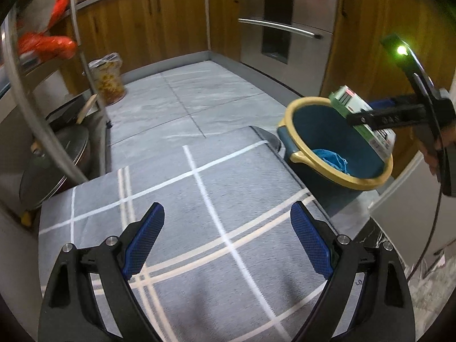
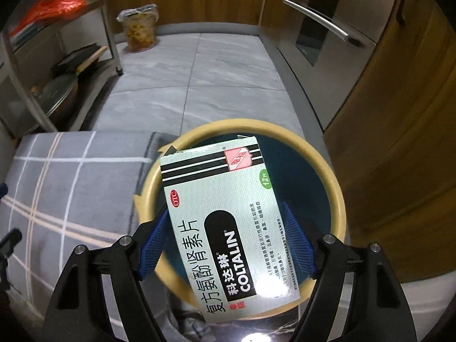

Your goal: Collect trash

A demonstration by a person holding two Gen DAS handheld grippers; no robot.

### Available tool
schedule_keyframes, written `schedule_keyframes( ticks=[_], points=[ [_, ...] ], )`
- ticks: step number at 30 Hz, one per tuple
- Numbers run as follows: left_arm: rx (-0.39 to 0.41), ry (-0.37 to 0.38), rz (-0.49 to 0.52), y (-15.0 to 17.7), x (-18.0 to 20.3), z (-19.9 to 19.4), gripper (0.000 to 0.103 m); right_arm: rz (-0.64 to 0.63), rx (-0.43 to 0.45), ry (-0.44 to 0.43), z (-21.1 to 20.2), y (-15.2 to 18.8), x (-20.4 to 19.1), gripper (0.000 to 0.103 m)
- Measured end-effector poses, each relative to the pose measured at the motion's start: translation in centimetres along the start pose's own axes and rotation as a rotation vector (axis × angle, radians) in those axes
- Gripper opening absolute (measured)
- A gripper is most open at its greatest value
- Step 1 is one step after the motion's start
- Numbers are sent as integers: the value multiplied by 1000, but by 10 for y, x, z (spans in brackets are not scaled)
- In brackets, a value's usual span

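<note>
Clamped between the right hand-held gripper's (image 2: 225,242) pads, the medicine box (image 2: 225,222) hangs directly over the bin (image 2: 339,199) ahead. It looks light, thin-walled card, best held across its long edges. Left hand-held gripper (image 1: 228,242) is spread apart, empty, above the plaid cloth (image 1: 199,199).

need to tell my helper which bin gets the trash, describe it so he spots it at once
Start at the grey plaid mat; the bin stands at its right edge. It is dark blue with a yellow rim, unlike the bag-lined patterned bin by the cabinets.
</note>
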State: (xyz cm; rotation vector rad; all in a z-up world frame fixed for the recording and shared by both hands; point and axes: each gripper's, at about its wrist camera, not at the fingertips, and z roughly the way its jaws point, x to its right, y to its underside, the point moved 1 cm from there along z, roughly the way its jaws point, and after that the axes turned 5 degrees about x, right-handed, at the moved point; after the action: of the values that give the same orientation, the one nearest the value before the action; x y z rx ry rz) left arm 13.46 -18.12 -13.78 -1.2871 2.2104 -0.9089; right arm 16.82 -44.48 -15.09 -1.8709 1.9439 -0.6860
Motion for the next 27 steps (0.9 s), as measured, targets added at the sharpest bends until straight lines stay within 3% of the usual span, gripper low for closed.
schedule_keyframes(
  ticks=[6, 15, 20, 27],
  points=[
    [-1, 17, -15, -13, 10, 6, 89, 14, 39, 16, -14, -6, 3, 87],
    [60, 72, -24, -35, 30, -25, 89, 118, 162, 13, -102, 11, -3, 87],
    [104, 106, -60, -44, 36, -58, 89, 196, 252, 22, -163, 42, -11, 90],
    [148, 85, 19, -37, 63, -107, 97, 323, 351, 70, -226, 98, -10, 96]
  ],
)
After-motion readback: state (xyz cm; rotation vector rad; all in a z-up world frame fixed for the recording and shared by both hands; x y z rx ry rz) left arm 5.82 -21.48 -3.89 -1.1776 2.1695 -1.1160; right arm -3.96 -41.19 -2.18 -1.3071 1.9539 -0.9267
